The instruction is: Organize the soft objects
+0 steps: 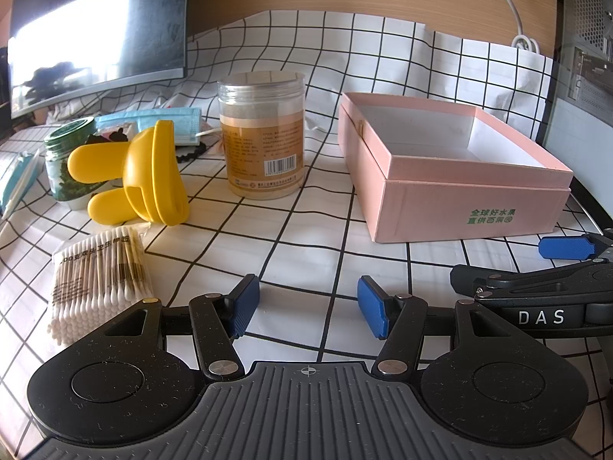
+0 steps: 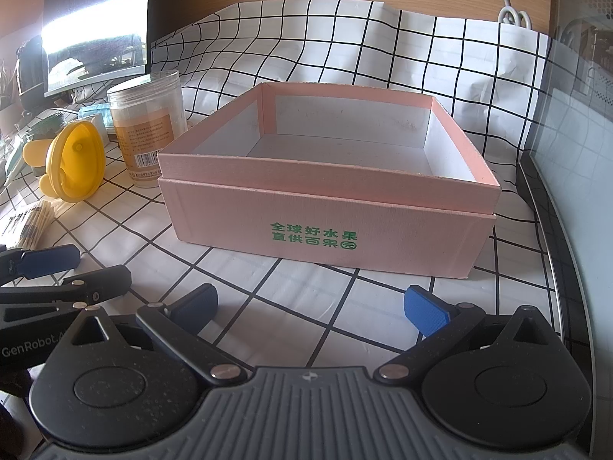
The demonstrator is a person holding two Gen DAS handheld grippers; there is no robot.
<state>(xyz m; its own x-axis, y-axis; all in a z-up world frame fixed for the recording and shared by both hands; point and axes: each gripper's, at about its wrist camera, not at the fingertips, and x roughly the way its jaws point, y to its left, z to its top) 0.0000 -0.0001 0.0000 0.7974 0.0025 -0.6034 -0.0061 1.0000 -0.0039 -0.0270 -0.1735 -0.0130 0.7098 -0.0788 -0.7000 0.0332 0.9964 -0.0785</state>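
Both pairs of tongs hover low over the counter (image 1: 306,230), which is covered by a white cloth with a black grid. The left tongs (image 1: 308,306) are released — blue pads spread, only cloth between them. The right tongs (image 2: 310,308) are also released, pads wide apart and gripping nothing; they sit just beside the left tongs, on their right.

Straight ahead of the right tongs stands a pink box (image 2: 329,226) with green lettering, open-topped, its white inside bare. Ahead of the left tongs, slightly to their left, stands a clear lidded jar (image 1: 262,134) of pale powder. Further left lies a yellow silicone piece (image 1: 145,176), tipped on its side, with a green-lidded jar (image 1: 69,161) behind it and blue face masks (image 1: 168,122) beyond — well apart from either pair. A packet of cotton swabs (image 1: 101,276) lies close by the left tongs' left pad.
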